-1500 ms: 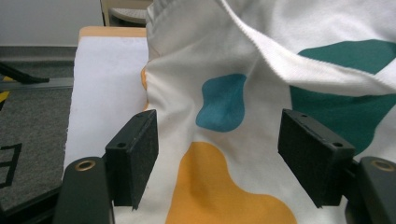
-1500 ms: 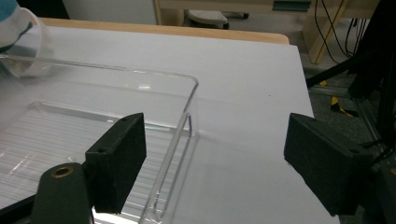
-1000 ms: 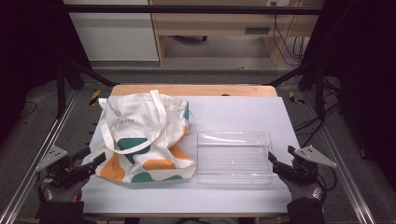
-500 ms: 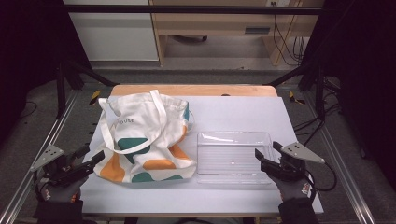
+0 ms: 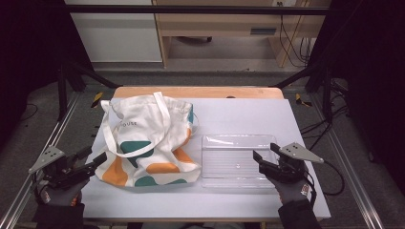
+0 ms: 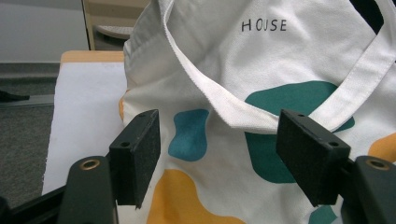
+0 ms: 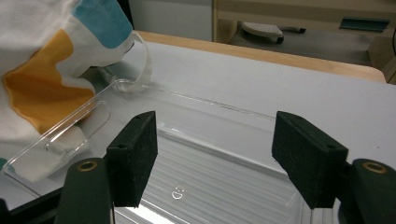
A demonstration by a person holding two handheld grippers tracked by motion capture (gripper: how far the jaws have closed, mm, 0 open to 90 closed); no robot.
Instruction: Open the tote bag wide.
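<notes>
right gripper [image 5: 260, 158] advanced over tray [image 5: 229, 157]

Tote bag [image 5: 148, 138] covers clear tray [image 5: 236, 160] left edge.

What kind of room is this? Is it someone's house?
Probably a lab or workshop, not a home: the white table sits inside a metal frame, cables trail on the floor, and a person holds two grippers over it.

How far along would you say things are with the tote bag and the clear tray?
Nothing looks done yet: the tote bag lies flat and the clear tray sits empty beside it. In hand: the left gripper is open at the bag's handle, the right gripper open over the tray's near edge. Any gripping or moving remains.
</notes>
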